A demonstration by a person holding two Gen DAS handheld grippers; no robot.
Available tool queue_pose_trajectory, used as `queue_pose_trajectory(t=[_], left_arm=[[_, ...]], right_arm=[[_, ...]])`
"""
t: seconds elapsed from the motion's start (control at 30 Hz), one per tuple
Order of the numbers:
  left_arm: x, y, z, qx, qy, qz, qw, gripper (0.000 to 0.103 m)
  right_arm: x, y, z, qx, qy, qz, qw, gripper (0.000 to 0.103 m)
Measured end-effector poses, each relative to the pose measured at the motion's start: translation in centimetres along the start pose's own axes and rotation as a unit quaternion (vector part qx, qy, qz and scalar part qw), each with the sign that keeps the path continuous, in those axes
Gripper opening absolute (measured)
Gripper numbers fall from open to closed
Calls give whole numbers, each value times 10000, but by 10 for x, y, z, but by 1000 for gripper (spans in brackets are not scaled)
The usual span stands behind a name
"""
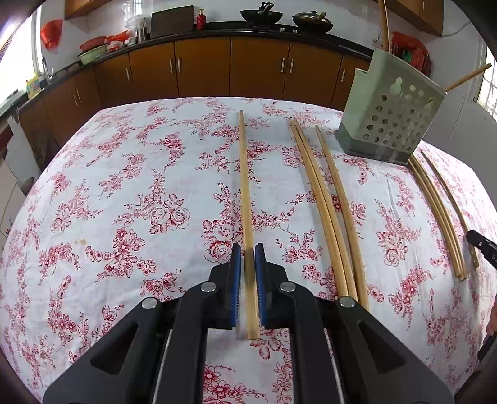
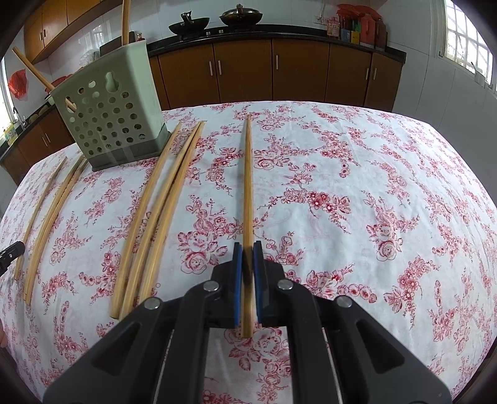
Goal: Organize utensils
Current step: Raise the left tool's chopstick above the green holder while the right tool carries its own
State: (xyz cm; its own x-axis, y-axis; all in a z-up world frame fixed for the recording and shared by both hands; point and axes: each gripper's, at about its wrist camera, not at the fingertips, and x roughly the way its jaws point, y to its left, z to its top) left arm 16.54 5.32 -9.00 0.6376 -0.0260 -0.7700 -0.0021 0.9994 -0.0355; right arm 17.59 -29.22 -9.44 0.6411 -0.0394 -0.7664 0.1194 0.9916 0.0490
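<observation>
Left gripper (image 1: 248,264): blue ribbed pads closed narrowly on a round wooden chopstick (image 1: 245,199) running straight ahead over the floral cloth (image 1: 124,202). Right gripper (image 2: 248,264): pads clamped on another chopstick (image 2: 247,186). Beyond, loose chopsticks (image 2: 155,217) lie flat in near-parallel groups. Farthest, a pale green perforated plastic holder (image 2: 108,124) stands upright, with chopsticks inside.

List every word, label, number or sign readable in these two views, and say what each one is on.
No text can be read in either view.
Colourful boxes and packets on the counter by the window: print too small and blurred.
Yellow packet on the counter near the sink: print blurred.
Red bottle on the counter: label unreadable.
Pale green perforated plastic utensil holder: no lettering visible.
</observation>
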Motion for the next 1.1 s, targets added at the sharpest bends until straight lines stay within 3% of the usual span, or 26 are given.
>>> queue_pose_trajectory(t=[0.23,0.5,0.8,1.1], left_arm=[[-4,2,1,-28,83,-86,9999,7],[-52,13,26,-191,-592,-337,9975,7],[-106,23,65,-504,-1481,-577,9860,7],[-126,19,91,-347,-1843,-605,9804,7]], right_arm=[[-14,-5,1,103,-169,59,9998,8],[-69,-21,22,338,-988,99,9945,8],[-115,-28,57,511,-1786,210,9824,8],[-138,-21,81,429,-2121,276,9759,8]])
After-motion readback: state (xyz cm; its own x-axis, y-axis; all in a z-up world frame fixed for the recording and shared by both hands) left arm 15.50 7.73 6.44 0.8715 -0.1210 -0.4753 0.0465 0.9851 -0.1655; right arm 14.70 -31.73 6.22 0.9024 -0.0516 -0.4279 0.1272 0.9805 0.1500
